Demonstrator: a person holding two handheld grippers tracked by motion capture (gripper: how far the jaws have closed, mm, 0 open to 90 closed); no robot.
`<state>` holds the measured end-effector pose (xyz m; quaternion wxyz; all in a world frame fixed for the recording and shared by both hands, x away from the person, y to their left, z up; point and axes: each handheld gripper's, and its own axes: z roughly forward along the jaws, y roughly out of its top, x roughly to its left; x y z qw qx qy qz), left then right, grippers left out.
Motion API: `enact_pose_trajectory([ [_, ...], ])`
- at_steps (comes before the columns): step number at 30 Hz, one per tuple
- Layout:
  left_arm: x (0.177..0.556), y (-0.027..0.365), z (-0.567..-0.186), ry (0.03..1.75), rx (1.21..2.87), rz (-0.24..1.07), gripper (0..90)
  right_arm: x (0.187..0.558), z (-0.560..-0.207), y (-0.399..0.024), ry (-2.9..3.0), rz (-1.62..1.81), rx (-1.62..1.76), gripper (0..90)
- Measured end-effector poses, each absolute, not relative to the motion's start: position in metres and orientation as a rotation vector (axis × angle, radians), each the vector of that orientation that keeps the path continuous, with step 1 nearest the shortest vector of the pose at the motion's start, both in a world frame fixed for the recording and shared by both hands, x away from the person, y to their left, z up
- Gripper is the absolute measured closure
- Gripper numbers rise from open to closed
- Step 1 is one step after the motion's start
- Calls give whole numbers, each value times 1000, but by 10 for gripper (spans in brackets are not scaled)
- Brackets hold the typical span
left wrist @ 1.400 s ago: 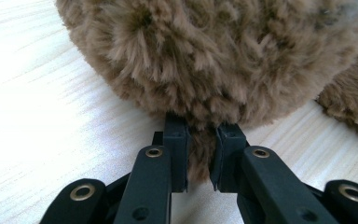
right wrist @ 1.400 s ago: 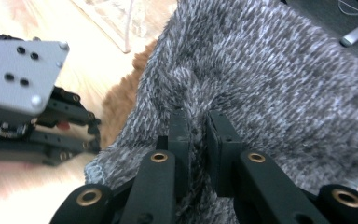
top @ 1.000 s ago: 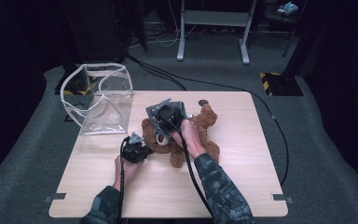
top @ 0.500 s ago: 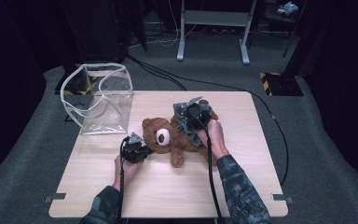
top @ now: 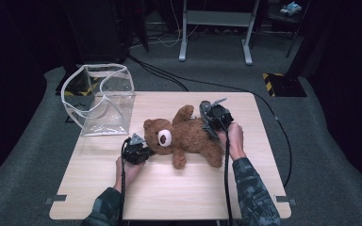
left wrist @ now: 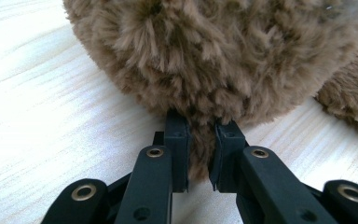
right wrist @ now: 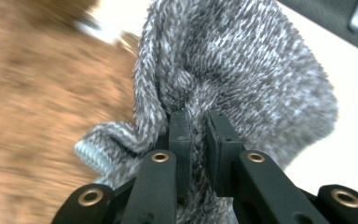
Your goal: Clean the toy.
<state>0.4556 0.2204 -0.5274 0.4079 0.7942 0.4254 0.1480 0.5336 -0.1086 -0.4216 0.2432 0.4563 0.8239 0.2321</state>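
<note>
Where overhead hides it, gripper [right wrist: 196, 126]-pinched grey knit [right wrist: 242, 70]

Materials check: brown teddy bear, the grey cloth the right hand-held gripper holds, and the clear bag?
Brown teddy bear: plush, long shaggy matte pile; loose fibre tufts show in the left gripper view.
Grey cloth: looks like a marled grey-white knit or fleece with short fuzzy nap and a ribbed edge; probably a small garment.
Clear bag: transparent glossy plastic film, likely vinyl, with pale edge binding; it holds its shape and reflects light.

Wood table [top: 169, 197] w/ teddy [top: 193, 136], clear bag [top: 106, 110]
</note>
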Motion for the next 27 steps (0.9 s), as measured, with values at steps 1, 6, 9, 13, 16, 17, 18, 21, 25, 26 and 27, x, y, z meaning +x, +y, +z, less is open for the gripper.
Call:
enact_pose_trajectory([
  [1,456,220,-527,1072,2002,373,794,534,-424,-113,2241,611,1270,820],
  [6,456,220,-527,1069,2005,377,794,532,-419,-126,2216,657,1310,818],
  [9,456,220,-527,1061,2011,381,794,528,-404,-120,2212,748,1292,816],
  [13,456,221,-527,1060,2012,382,794,523,-390,-100,2242,837,1234,814],
  [16,456,220,-527,1060,2012,382,794,528,-393,-84,2274,835,1210,814],
  [17,456,220,-527,1059,2013,382,794,531,-396,-81,2284,817,1212,814],
  [18,456,220,-527,1060,2012,382,794,534,-401,-80,2288,806,1224,814],
  [21,456,220,-527,1054,2012,383,794,542,-410,-83,2285,795,1269,816],
  [25,456,220,-527,1054,2012,382,794,551,-416,-92,2255,711,1295,816],
  [26,456,220,-527,1054,2013,383,794,554,-418,-97,2248,694,1308,817],
  [27,456,220,-527,1054,2013,382,794,556,-420,-101,2233,670,1329,817],
])
